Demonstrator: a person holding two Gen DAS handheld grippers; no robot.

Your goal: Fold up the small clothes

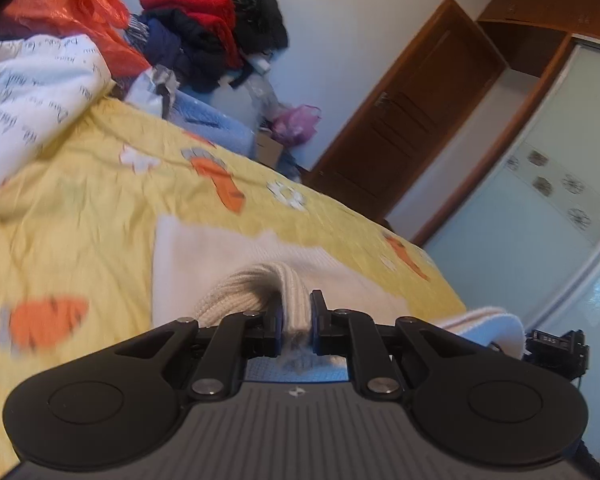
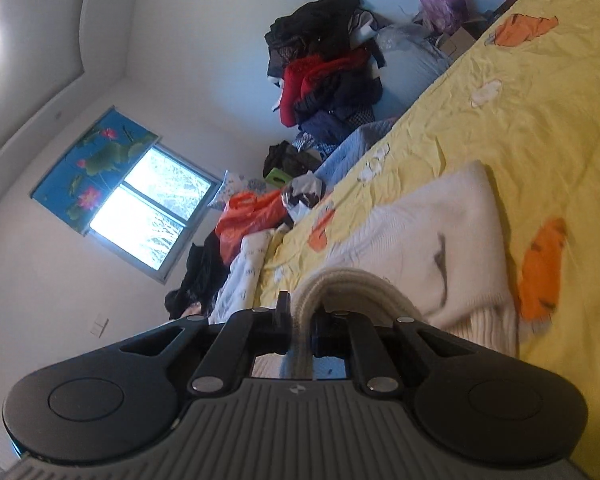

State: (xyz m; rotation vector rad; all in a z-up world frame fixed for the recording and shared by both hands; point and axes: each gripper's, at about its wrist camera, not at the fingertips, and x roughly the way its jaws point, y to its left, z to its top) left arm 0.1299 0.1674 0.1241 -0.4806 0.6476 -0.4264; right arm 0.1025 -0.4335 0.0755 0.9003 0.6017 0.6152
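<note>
A cream-white knit sweater [image 1: 236, 256] lies on a yellow bedsheet [image 1: 100, 200] printed with orange tigers and white flowers. Its body is smooth, fine knit, while its edge is thick ribbed trim, a shade more beige. In the right wrist view the sweater [image 2: 440, 216] shows a small dark mark on the flat part.

The left gripper [image 1: 296, 312] is clamped on a raised fold of the ribbed trim, the cloth bunched up between its black fingers [image 1: 319, 304]. The right gripper [image 2: 300, 312] likewise pinches a ribbed band, which loops up over its fingers [image 2: 283, 304] and passes down between them.

At the far end of the bed sits a heap of clothes [image 1: 216, 20], red, black and navy pieces piled together. An orange plastic bag [image 1: 72, 4] lies near a white quilt with script lettering [image 1: 28, 96]; its contents cannot be made out. A purple plastic bag [image 1: 296, 122] rests on the floor by a cardboard box [image 1: 269, 148], beside a brown wooden door [image 1: 412, 120].
</note>
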